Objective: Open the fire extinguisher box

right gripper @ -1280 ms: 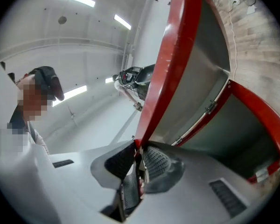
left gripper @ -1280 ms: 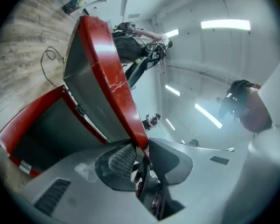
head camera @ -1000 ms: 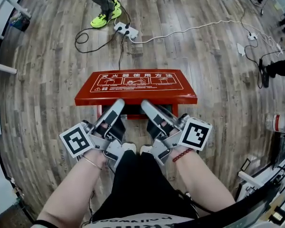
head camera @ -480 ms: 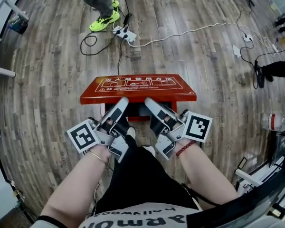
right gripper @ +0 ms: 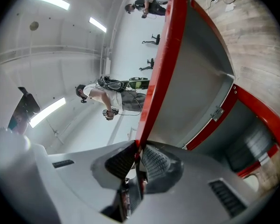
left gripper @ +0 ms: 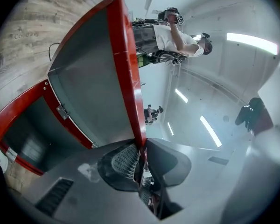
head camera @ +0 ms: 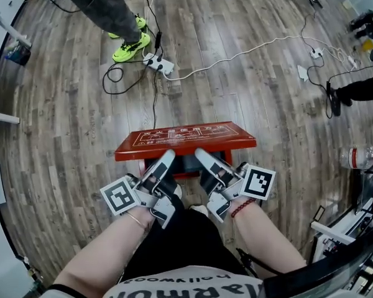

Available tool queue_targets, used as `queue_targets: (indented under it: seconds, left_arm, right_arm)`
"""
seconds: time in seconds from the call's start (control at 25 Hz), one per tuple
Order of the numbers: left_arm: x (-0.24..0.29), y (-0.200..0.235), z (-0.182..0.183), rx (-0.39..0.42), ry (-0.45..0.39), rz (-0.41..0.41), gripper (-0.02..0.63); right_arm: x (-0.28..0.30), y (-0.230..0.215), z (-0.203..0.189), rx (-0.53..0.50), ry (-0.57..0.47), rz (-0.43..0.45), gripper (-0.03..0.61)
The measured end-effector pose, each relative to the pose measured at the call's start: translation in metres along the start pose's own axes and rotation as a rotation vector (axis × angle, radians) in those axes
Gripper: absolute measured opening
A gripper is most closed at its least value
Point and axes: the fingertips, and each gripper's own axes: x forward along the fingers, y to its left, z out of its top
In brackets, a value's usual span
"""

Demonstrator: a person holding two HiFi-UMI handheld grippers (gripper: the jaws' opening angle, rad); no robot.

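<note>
red box (left gripper: 23,105) on floor (head camera: 68,135) at centre, lid (head camera: 186,138) tilted up. left hand-held gripper (head camera: 168,156) at box's 7 o'clock, right hand-held gripper (head camera: 199,153) at 5 o'clock, both narrow, jaws closing, pads pressing lid's near edge.

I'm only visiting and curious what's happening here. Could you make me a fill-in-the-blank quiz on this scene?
1. The left gripper, its jaws closing, and the right gripper both pinch the lid, whose top is ___ in colour.
2. The lid's underside is ___.
3. The floor is made of ___ planks.
Missing words: red; grey; wooden.
</note>
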Motion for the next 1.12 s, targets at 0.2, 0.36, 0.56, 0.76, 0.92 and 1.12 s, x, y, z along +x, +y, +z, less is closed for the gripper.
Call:
queue_targets:
  seconds: [0.2,0.36,0.56,0.76,0.92,1.12]
  left_arm:
    - [0.015,-0.007,0.008,-0.015,0.081,-0.009,0.049]
    - [0.024,-0.010,0.021,-0.002,0.119,-0.018,0.043]
    - [0.029,-0.010,0.027,-0.020,0.090,-0.012,0.040]
    - [0.034,-0.012,0.029,-0.019,0.063,-0.002,0.040]
    - [0.033,-0.011,0.029,-0.027,0.010,0.016,0.040]
    - [0.036,-0.009,0.037,-0.015,-0.064,0.042,0.040]
  right_arm:
    - [0.004,0.003,0.015,0.013,-0.033,-0.011,0.052]
    - [0.014,0.004,0.026,0.017,-0.066,-0.008,0.049]
    - [0.020,0.005,0.033,0.049,-0.068,0.013,0.043]
    - [0.022,0.005,0.038,0.080,-0.044,0.043,0.038]
    - [0.022,0.006,0.038,0.113,-0.023,0.064,0.035]
    - [0.029,0.003,0.043,0.124,-0.033,0.042,0.035]
